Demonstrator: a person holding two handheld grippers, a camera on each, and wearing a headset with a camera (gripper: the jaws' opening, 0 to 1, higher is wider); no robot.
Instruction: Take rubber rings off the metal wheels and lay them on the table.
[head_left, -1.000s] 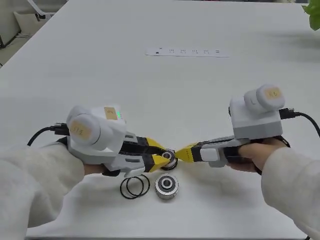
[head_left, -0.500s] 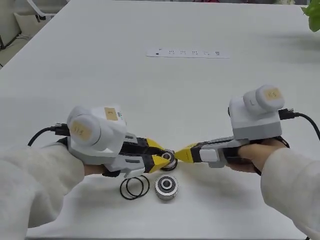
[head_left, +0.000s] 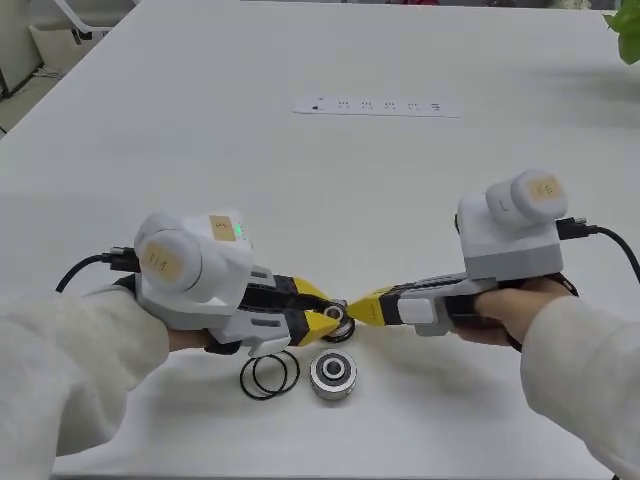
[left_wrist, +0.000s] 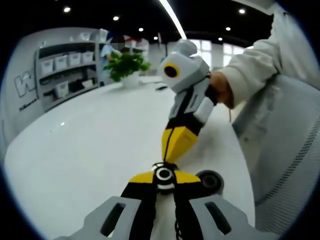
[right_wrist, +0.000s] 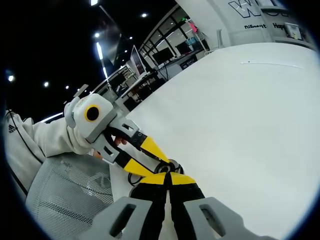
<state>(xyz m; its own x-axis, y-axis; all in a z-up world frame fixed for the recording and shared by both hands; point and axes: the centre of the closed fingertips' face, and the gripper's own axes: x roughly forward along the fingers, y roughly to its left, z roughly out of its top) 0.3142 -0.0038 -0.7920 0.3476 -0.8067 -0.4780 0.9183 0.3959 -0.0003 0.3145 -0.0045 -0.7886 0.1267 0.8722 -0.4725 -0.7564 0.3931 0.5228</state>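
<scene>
- Right now the left fingers (left_wrist: 142, 177) are clenched on a wheel (left_wrist: 164, 174), gripping it from both sides.
- Right fingers (right_wrist: 156, 180) are pressed together, their tips at the wheel's rim straight ahead. Whether they pinch its ring I cannot tell.
- Stripping the ring probably means drawing the right fingers back along the line between the two grippers.
- Nearer the person on the surface (head_left: 400, 200) lies a second wheel (head_left: 333, 371), with two loose rings (head_left: 268, 373) just beside it.

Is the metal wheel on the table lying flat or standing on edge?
Lying flat: the round metal wheel shows its circular face upward on the white table, beside loose black rubber rings.
</scene>
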